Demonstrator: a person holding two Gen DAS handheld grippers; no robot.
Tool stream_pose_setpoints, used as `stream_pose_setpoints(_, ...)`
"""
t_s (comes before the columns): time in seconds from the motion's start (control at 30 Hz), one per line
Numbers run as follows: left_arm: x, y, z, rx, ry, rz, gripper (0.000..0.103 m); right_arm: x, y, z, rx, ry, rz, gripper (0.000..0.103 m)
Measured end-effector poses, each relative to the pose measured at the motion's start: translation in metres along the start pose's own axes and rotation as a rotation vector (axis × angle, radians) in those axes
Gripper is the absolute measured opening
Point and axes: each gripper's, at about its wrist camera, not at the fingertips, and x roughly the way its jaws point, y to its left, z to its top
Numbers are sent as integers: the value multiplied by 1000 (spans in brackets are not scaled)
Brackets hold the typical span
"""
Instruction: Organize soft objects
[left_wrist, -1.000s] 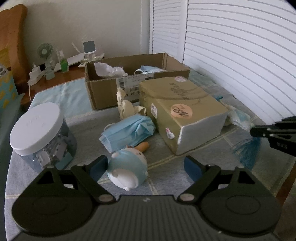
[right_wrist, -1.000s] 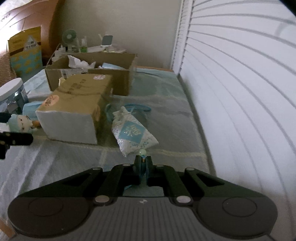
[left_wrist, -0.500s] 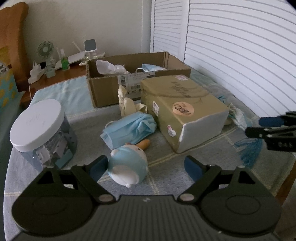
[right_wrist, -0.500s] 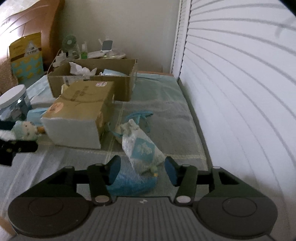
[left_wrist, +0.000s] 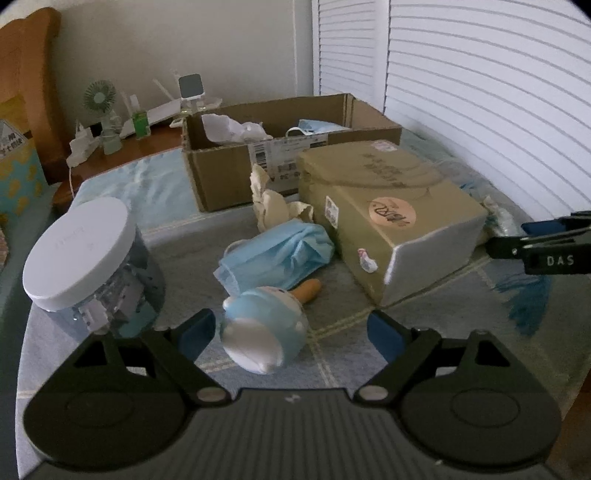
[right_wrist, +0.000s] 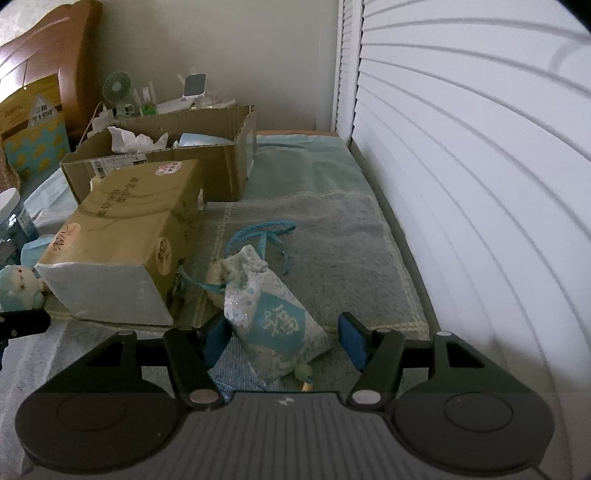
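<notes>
A pale blue plush doll (left_wrist: 264, 328) lies on the bed between the fingers of my left gripper (left_wrist: 291, 334), which stands open around it without pressing. Behind it lie a crumpled blue face mask (left_wrist: 277, 254) and a cream cloth scrap (left_wrist: 273, 203). A blue-and-white drawstring sachet (right_wrist: 275, 321) with a blue tassel lies between the blue pads of my right gripper (right_wrist: 284, 341), whose jaws are opening and do not touch it. The right gripper's fingers (left_wrist: 546, 247) show at the right edge of the left wrist view. An open cardboard box (left_wrist: 288, 147) at the back holds tissue and a mask.
A closed tan parcel (left_wrist: 388, 218) sits mid-bed between the two grippers. A clear jar with a white lid (left_wrist: 85, 258) stands at the left. A bedside shelf with a small fan (left_wrist: 99, 110) is behind. White shutters (right_wrist: 461, 166) run along the right side.
The right gripper was shut on the sachet's tassel bead, then let go and opened around the sachet's body, moving forward over it. The left gripper and the doll kept still.
</notes>
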Motion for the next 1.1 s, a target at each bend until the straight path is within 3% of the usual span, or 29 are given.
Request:
stream_pose_setpoints(0.1,1,1,0,-4,-1,4,81,0,0,2,-2,-5,4,68)
stream_pose_setpoints(0.17,2,2,0,-6,7,4,65,0,0,3,-4,-5,12,68)
stream_pose_setpoints(0.37,3,11,-2,-23,22,-18,47,-6,7,4,-30,-1,9,58)
stream_pose_setpoints(0.6,-4,19,-3,-16,41,-102,45,-20,11,4,-50,-6,-8,30)
stream_pose_setpoints(0.7,-9,20,-2,11,45,-126,45,-29,12,4,-56,-18,-16,28)
stream_pose_setpoints(1.0,-25,19,-4,91,31,-161,45,-41,15,8,-94,-16,11,30)
stream_pose_setpoints(1.07,-26,19,-4,99,28,-166,45,-39,17,8,-110,4,33,42)
stream_pose_setpoints(1.1,-27,19,-4,101,28,-169,45,-39,17,8,-114,-3,28,58)
